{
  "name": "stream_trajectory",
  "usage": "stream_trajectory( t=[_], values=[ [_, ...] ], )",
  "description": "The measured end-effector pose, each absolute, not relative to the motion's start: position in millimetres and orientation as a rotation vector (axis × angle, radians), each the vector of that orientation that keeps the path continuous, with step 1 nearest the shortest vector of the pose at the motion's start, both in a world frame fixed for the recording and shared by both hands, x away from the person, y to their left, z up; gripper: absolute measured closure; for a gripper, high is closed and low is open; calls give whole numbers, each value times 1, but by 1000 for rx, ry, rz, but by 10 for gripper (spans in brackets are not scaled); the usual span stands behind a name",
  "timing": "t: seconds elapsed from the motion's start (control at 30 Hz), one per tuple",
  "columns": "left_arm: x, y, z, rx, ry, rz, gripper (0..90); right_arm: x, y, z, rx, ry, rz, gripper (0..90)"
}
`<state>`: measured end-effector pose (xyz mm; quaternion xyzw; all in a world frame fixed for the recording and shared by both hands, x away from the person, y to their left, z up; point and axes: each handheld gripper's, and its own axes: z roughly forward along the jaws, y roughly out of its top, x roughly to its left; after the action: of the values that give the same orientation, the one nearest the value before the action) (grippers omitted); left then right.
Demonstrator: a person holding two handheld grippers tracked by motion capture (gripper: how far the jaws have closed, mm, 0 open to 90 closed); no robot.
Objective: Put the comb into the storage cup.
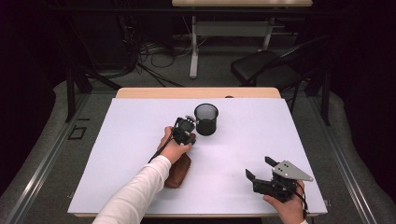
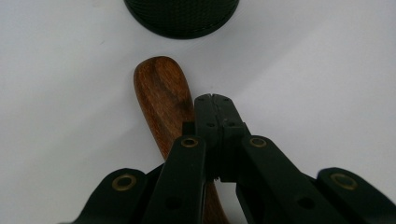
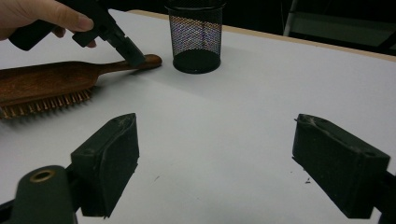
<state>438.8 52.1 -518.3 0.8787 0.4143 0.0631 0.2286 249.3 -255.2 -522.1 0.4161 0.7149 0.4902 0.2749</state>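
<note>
While the left forearm reaches forward across the table (image 1: 140, 116) in the high view, its hand (image 1: 173, 148) tips the left gripper (image 1: 187, 133) down beside the mesh cup (image 1: 206, 119); hairbrush (image 1: 178, 171) lies under the wrist; right gripper (image 1: 261, 169) rests low at the near edge, jaws spread, nothing between; left gripper view: jaws pressed together, tips on the brush handle (image 2: 161, 98), cup ahead; right gripper view: jaws wide, empty; brush far left of them, bristles sideways.

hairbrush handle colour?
Reddish-brown wood with darker grain streaks on the hairbrush handle; the left gripper view shows it best.
</note>
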Motion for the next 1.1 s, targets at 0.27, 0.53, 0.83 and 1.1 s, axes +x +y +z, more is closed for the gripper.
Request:
stream_trajectory(
  t=[0.27, 0.53, 0.83, 1.1],
  values=[
    [444, 62, -517, 2408, 1182, 195, 900, 249, -255, -522, 1118, 1923, 1317, 143],
    [448, 68, -516, 2397, 1207, 204, 900, 249, -255, -522, 1116, 1922, 1317, 143],
    [449, 66, -519, 2387, 1216, 206, 900, 249, -255, -522, 1114, 1922, 1319, 143],
    [450, 61, -525, 2416, 1222, 223, 900, 249, -255, -522, 1115, 1923, 1317, 143]
  ],
)
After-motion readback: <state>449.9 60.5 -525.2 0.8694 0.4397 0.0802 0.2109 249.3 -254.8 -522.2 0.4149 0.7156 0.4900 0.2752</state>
